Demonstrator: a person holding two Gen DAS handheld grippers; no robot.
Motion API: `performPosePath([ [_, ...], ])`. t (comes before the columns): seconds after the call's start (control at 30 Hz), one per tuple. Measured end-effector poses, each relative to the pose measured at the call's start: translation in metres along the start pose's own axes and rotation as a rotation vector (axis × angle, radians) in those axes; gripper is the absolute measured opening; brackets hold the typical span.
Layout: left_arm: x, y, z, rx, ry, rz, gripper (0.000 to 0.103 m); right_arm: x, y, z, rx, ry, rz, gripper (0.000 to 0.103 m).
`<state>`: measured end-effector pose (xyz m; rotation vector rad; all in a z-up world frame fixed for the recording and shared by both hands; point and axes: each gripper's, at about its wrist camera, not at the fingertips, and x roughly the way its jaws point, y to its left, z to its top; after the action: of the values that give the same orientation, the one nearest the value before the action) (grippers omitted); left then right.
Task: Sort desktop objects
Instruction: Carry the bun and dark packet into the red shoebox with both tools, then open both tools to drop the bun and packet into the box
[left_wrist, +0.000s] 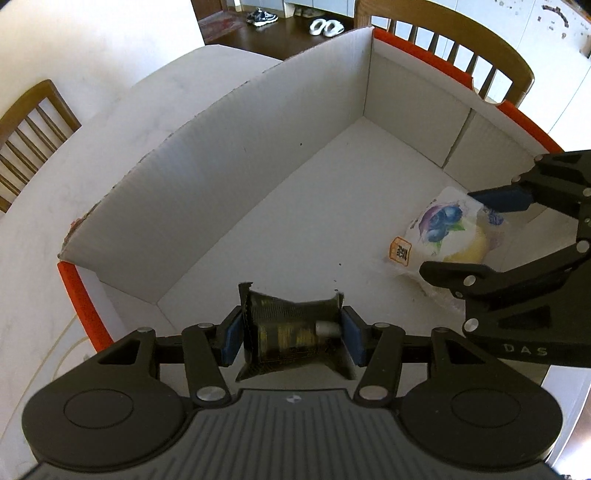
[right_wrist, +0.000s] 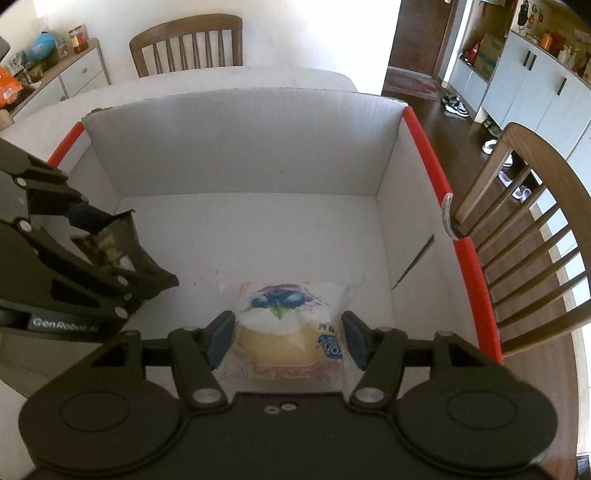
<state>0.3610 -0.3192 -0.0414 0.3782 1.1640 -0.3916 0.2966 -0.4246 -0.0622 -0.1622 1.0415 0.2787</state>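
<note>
A dark snack packet (left_wrist: 288, 332) is pinched between the blue pads of my left gripper (left_wrist: 291, 339), held low over the near left of a white cardboard box (left_wrist: 221, 184) with red edges. A white pastry packet with a blueberry picture (right_wrist: 288, 325) lies on the box floor (right_wrist: 258, 240). My right gripper (right_wrist: 288, 339) straddles it, open, its pads just beside the wrapper. From the left wrist view the right gripper (left_wrist: 448, 232) stands over the pastry packet (left_wrist: 443, 225) at the box's right. The left gripper (right_wrist: 125, 254) and its dark packet (right_wrist: 110, 243) show at the left.
The box sits on a white table (left_wrist: 92, 122). Wooden chairs stand at the far side (right_wrist: 184, 44), close against the box's right edge (right_wrist: 524, 236), and at the left (left_wrist: 29, 140). Cabinets (right_wrist: 535, 81) and shoes (right_wrist: 456, 103) are beyond on the dark floor.
</note>
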Motion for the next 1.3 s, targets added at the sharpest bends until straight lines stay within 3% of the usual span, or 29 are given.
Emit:
performPosePath([
  [0.1, -0.001, -0.001, -0.002, -0.009, -0.008, -0.006, 0.055, -0.002, -0.003, 0.002, 0.007, -0.002, 0.017, 0.071],
  [0.47, -0.035, -0.006, -0.008, -0.066, -0.094, -0.011, 0.062, -0.034, -0.005, 0.003, 0.015, -0.066, 0.048, 0.073],
  [0.87, -0.071, 0.005, -0.02, -0.145, -0.226, 0.013, 0.062, -0.066, -0.003, 0.0, 0.009, -0.141, 0.074, 0.078],
  [1.3, -0.107, 0.005, -0.048, -0.187, -0.316, 0.005, 0.081, -0.092, 0.013, -0.007, 0.004, -0.213, 0.118, 0.089],
])
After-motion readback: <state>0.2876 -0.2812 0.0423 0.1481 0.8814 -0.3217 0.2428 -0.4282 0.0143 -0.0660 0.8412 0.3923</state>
